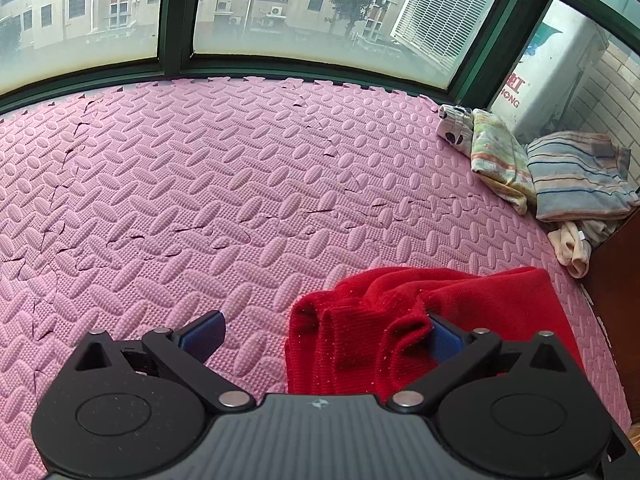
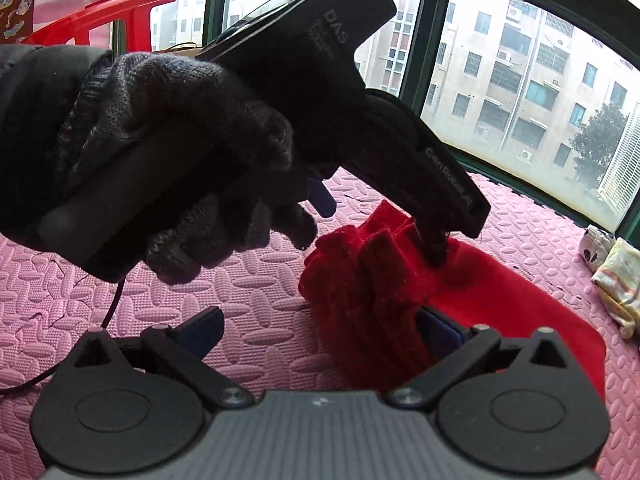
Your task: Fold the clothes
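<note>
Both grippers are spread wide over the pink mat [image 1: 200, 168]. The left gripper [image 1: 320, 328] and right gripper [image 2: 316, 328] each press one finger into the bunched red sweater [image 1: 372, 320] near the mat's right edge.

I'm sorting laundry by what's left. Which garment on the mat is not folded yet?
The red knit garment, bunched loosely between the grippers. The striped one, the floral one and the spotted one lie folded by the window corner.

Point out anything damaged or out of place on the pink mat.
The pink foam mat is torn along several tile seams, with lifted ragged edges. The red sweater lies bunched, and a cream garment sits crumpled beside the folded striped shirt.
</note>
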The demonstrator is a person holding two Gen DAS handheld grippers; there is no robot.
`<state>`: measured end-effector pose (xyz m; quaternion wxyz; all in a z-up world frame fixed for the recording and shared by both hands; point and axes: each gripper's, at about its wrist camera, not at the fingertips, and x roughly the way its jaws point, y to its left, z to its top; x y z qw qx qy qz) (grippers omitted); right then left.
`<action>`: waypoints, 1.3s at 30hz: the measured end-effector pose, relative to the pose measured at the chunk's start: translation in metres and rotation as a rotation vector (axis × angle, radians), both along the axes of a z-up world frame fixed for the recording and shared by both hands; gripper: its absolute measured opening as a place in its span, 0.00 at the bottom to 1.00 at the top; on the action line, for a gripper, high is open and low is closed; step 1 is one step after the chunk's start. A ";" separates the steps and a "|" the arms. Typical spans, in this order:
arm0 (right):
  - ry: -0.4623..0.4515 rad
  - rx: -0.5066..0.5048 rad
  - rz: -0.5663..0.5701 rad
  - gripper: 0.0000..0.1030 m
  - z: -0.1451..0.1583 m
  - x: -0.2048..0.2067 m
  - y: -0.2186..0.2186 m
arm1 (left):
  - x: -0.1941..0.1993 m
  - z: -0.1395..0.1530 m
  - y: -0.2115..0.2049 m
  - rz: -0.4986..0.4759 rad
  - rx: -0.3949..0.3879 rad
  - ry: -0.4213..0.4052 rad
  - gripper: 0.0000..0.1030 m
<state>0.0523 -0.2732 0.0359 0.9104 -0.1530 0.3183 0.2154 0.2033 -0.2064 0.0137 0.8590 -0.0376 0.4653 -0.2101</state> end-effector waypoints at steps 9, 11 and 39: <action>-0.029 0.064 -0.109 1.00 0.020 -0.018 -0.021 | -0.017 0.011 0.009 -0.006 -0.016 -0.029 1.00; -0.019 0.078 -0.150 1.00 0.020 -0.022 -0.029 | -0.025 0.016 0.011 -0.013 -0.013 -0.048 1.00; 0.055 0.160 -0.628 1.00 0.016 -0.065 -0.086 | -0.121 0.039 0.010 -0.087 0.048 -0.239 1.00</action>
